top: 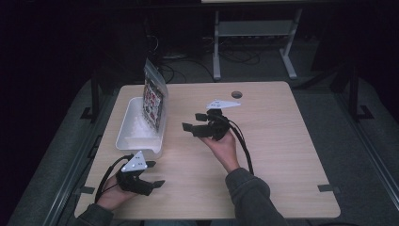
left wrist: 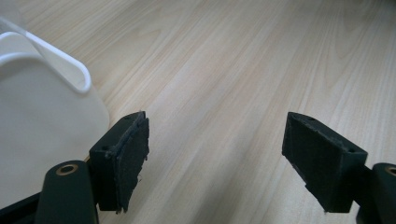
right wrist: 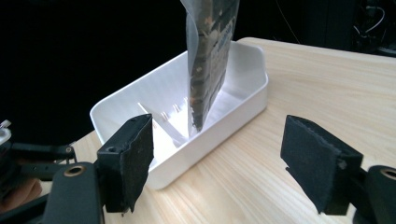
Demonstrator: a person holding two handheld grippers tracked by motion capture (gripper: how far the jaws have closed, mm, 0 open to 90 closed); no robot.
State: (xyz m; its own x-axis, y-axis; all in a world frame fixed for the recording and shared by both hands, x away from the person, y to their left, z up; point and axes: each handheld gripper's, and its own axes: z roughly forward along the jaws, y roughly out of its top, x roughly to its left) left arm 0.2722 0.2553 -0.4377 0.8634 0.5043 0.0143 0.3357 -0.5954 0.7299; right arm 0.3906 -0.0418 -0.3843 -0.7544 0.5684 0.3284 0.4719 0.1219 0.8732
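Left tool (top: 151,173) sits at the counter's (top: 282,141) near edge, jaws wide, empty, close beside the white tray (top: 126,134). Right tool (top: 194,121) is held mid-counter, jaws wide, empty, pointed at the tray. Clear pouch (top: 154,96) with printed contents stands upright in the tray's far end; print too small to read.

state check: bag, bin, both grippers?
Clear plastic bag with printed contents: upright in the bin, leaning on its right wall, not held.
White rectangular plastic bin: upright on the table, holding the bag.
Left gripper: open, holding nothing, beside the bin.
Right gripper: open, holding nothing, facing the bin.
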